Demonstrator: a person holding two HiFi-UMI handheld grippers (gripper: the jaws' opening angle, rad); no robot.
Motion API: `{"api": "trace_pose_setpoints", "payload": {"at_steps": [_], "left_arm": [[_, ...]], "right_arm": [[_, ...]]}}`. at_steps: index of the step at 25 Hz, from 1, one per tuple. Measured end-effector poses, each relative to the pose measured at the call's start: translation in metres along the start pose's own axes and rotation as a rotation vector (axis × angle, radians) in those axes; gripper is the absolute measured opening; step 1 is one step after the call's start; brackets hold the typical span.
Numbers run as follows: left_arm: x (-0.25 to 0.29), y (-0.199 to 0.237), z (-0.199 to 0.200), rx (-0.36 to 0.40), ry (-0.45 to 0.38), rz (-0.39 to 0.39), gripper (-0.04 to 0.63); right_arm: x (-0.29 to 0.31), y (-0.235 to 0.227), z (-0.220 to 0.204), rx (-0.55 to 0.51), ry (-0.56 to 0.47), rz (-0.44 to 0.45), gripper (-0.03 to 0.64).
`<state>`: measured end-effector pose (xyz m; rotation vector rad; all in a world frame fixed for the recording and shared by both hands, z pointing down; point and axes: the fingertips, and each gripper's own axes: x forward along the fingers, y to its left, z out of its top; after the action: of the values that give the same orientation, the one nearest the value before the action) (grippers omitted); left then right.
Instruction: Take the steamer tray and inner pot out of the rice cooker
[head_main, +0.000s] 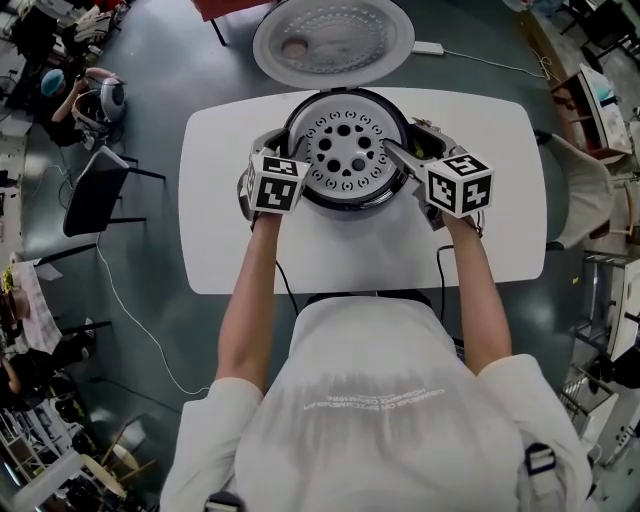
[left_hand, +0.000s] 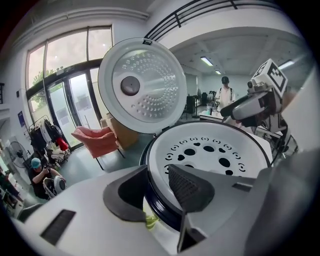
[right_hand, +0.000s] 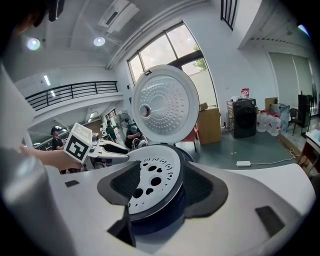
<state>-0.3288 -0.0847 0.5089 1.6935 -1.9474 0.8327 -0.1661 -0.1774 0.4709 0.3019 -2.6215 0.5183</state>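
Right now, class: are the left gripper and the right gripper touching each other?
Apart. The head view shows the left gripper at the steamer tray's left edge, the right gripper at its right edge, the perforated tray lying between them.

Your white table (head_main: 230, 250), rounded at the corners, stands on the grey-green floor (head_main: 180, 60); on it you have the rice cooker (head_main: 345, 203), set at the middle of the far edge with its lid raised; beyond that edge a white power adapter (head_main: 428, 48) and its cable (head_main: 500, 66) lie on the floor.
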Motion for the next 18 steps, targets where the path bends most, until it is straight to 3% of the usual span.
{"api": "trace_pose_setpoints", "payload": {"at_steps": [8, 18], "left_arm": [[0.0017, 0.0053, 0.0041, -0.037, -0.014, 0.002, 0.127], [-0.0019, 0.0036, 0.0011, -0.029, -0.018, 0.029, 0.13]], "right_arm": [[0.0065, -0.0001, 0.0029, -0.013, 0.009, 0.0, 0.262], [0.0077, 0.0035, 0.0015, -0.022, 0.016, 0.014, 0.261]]}}
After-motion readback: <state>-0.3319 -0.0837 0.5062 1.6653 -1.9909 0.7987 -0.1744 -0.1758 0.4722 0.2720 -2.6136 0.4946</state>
